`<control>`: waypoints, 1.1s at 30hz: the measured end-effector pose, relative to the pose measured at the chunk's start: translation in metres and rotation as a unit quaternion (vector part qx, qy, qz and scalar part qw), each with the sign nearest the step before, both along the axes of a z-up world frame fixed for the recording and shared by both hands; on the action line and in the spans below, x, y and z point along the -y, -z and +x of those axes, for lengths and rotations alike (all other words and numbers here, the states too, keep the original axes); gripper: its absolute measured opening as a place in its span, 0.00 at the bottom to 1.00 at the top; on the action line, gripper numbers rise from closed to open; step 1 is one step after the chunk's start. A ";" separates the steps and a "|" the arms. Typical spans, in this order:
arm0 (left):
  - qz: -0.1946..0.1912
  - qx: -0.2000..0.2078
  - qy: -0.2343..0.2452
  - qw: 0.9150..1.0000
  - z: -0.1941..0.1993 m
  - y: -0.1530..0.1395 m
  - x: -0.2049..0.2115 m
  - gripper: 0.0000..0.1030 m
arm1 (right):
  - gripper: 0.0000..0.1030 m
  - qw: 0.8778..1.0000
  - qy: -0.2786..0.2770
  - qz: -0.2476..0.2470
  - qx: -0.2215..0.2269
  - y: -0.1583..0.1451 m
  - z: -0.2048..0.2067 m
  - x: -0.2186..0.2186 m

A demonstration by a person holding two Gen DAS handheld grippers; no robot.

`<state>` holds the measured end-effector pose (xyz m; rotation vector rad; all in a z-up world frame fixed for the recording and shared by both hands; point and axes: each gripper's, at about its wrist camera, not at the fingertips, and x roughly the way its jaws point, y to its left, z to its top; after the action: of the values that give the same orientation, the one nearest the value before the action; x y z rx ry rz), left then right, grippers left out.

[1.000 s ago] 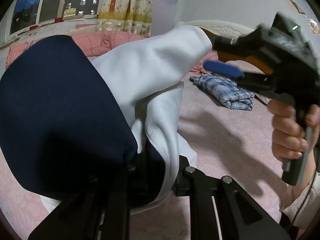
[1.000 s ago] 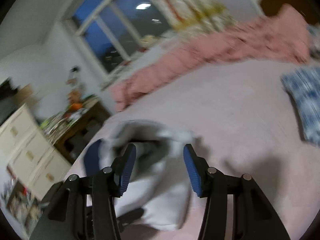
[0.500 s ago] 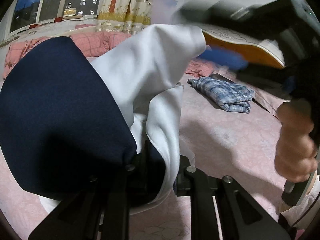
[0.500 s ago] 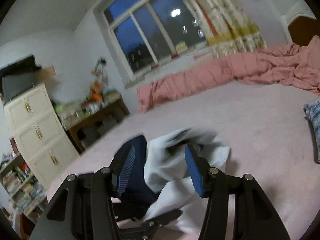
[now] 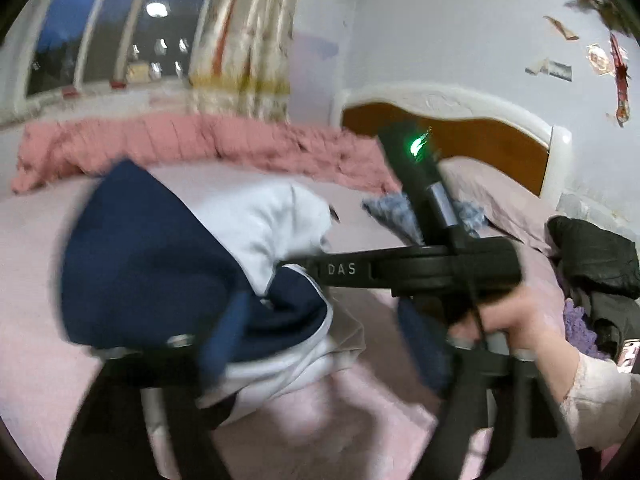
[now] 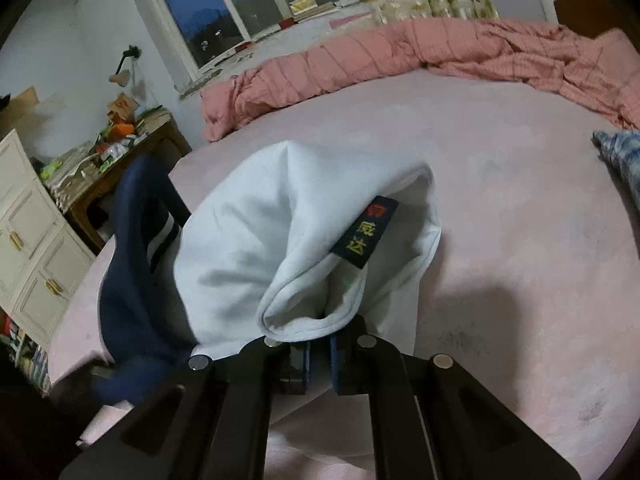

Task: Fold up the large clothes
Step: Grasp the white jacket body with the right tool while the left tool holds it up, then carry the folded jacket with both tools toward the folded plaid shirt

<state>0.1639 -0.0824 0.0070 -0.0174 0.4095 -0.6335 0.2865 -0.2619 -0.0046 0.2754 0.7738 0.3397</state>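
Observation:
A large navy and white garment (image 5: 160, 248) hangs bunched above the pink bed sheet (image 5: 32, 240). In the right wrist view its white part (image 6: 280, 232) with a dark label (image 6: 364, 236) rises from my right gripper (image 6: 318, 356), which is shut on the white hem. The right gripper also shows in the left wrist view (image 5: 420, 268), crossing in front, held by a hand. My left gripper (image 5: 320, 340) is open with blurred blue pads wide apart; the navy cloth lies by its left finger.
A folded blue plaid garment (image 6: 620, 156) lies on the bed to the right. A pink quilt (image 6: 400, 56) is heaped along the far edge. Dark clothes (image 5: 592, 256) are piled by the wooden headboard (image 5: 460, 140). A cluttered desk (image 6: 112, 152) and white cabinet (image 6: 28, 236) stand left.
My right gripper has closed on the white hem. My left gripper has opened and let go of the garment. The right gripper now crosses close in front of the left camera.

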 end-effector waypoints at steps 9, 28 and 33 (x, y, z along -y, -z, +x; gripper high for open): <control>-0.136 -0.118 -0.098 0.979 0.009 0.021 -0.094 0.89 | 0.06 0.999 -0.009 0.037 -0.021 0.003 0.011 0.010; -0.085 -0.062 -0.029 0.994 0.095 -0.051 -0.033 0.02 | 0.07 0.999 0.016 -0.006 -0.033 0.002 -0.002 0.032; -0.086 -0.091 0.035 0.991 0.098 -0.036 0.012 0.02 | 0.07 0.996 0.074 0.023 0.038 -0.032 -0.023 0.060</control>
<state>0.2616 -0.0949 0.0429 -0.2281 0.5323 -0.7381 0.2632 -0.3220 0.0276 0.3596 0.6665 0.2272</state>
